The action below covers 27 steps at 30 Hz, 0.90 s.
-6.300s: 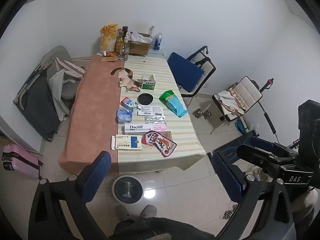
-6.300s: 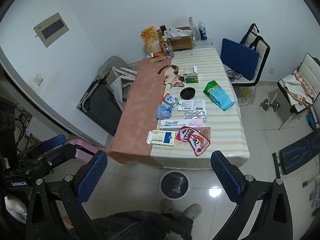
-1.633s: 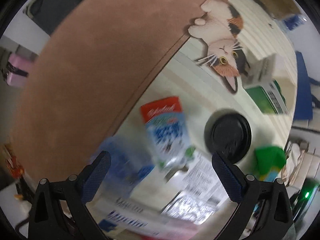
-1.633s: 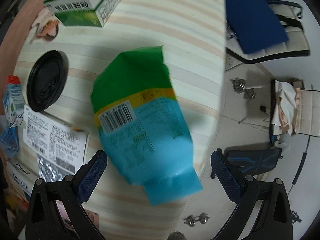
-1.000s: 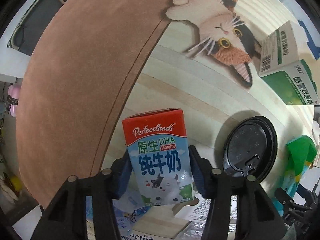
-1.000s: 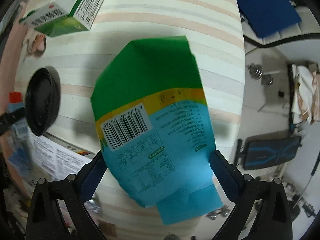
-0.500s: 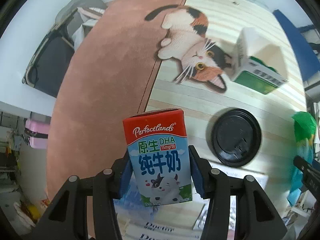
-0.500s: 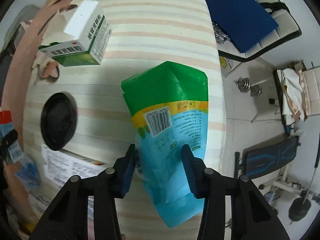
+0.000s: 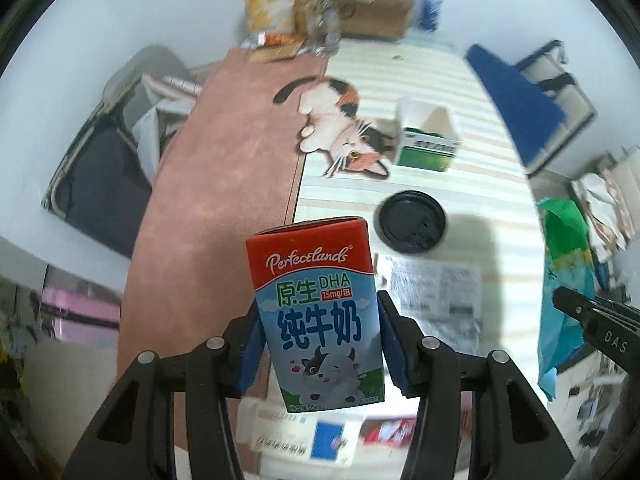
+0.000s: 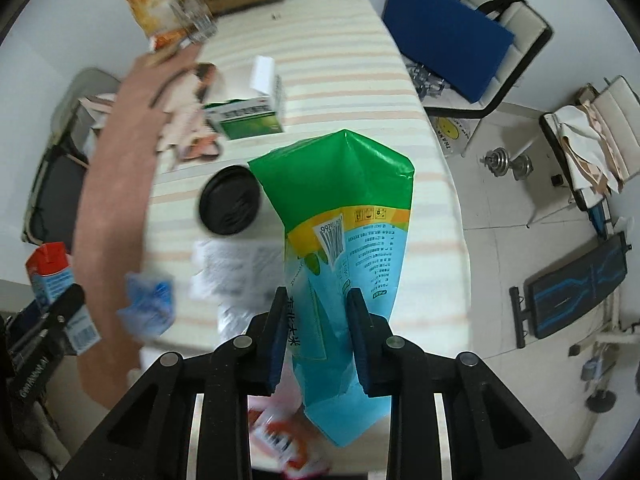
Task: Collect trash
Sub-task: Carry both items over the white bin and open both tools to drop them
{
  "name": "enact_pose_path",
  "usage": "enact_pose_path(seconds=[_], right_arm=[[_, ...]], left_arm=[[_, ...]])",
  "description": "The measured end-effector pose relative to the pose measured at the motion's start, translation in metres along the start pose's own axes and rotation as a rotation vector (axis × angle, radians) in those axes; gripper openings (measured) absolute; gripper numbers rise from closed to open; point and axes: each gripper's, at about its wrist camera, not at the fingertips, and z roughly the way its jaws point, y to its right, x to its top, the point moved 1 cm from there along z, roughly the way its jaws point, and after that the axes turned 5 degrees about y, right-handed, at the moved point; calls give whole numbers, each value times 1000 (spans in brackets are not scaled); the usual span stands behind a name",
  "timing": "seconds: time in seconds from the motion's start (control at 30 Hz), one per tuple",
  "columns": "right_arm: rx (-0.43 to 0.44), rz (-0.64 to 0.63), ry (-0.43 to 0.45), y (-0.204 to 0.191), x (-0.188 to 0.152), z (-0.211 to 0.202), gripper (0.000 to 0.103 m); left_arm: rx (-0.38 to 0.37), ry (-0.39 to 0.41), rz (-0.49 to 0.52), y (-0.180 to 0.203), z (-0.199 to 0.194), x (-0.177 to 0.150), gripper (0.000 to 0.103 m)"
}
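Striped worktop (image 9: pixel 460 184) below us; left claw (image 9: pixel 318 344) grips upright red-blue milk carton (image 9: pixel 316 312), right claw (image 10: pixel 318 334) pinches green-blue plastic bag (image 10: pixel 344 232), long axis forward.

One milk carton (image 9: pixel 318 320), one green-blue bag (image 10: pixel 352 248)

I'm in a lived-in home room: folding chairs (image 10: pixel 472 46), dumbbells (image 10: pixel 508 164) on tiled floor, a cat mat (image 9: pixel 340 128) on the cluttered surface (image 10: pixel 340 60).
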Motion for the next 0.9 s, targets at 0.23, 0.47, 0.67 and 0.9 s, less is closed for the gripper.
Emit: enact_pose_path(seconds=[0.23,0.47,0.67,0.9], right_arm=[[55,114,91,-39,-119,-89,30],[140,200,10,-69,-240,-117,29],[209,267,-119,-74,-324,-83,29],[266,354,-296,-65,-413,44,29]], left_arm=[[-106,85,106,-36,-82,-70,48],[-246,-25,109,-77,-108,-147,48],[-342,-210,30,-100,-70,-222,48],[-395,-435,-73,-105,40,-318,48]])
